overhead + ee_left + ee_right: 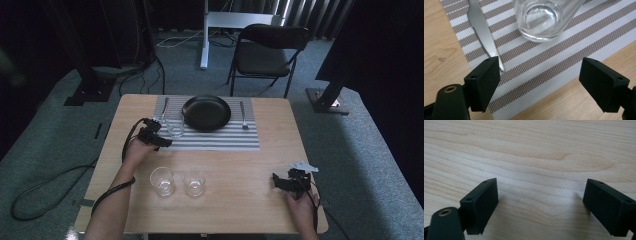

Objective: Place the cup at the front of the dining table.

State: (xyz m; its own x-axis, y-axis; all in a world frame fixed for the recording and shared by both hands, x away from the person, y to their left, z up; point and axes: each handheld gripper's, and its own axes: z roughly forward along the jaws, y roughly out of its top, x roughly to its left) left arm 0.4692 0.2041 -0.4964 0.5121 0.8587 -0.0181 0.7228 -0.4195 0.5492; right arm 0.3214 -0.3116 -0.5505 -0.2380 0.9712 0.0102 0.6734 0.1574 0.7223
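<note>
Work in hand: setting a place for a meal; the glass on the mat (175,124) was the thing being handled.
Left tool: the left tool (162,140) hovered just in front of that glass, low over the striped mat (225,140). Its jaws stood wide apart and nothing was between them.
Right tool: the right tool (280,181) rested near the right edge of the counter (240,200), well apart from everything. Its jaws were also apart, with bare wood under them.
Where the glass was: upright on the left part of the mat, between the knife (165,107) and the black plate (206,112), near both.
Done, as I judged: plate in the middle, knife at the left, fork (243,116) at the right and one glass in place and let go.
Left to do, as I judged: perhaps the two other glasses, one (162,181) and its neighbour (194,183), which stood side by side on the bare wood near the person.
In the way: the knife tip lay close to the left jaw, so a careless pull back could push it. The two glasses stood just beside the left forearm.
Around: a dark chair (270,50) behind the counter, and cables on the floor.
</note>
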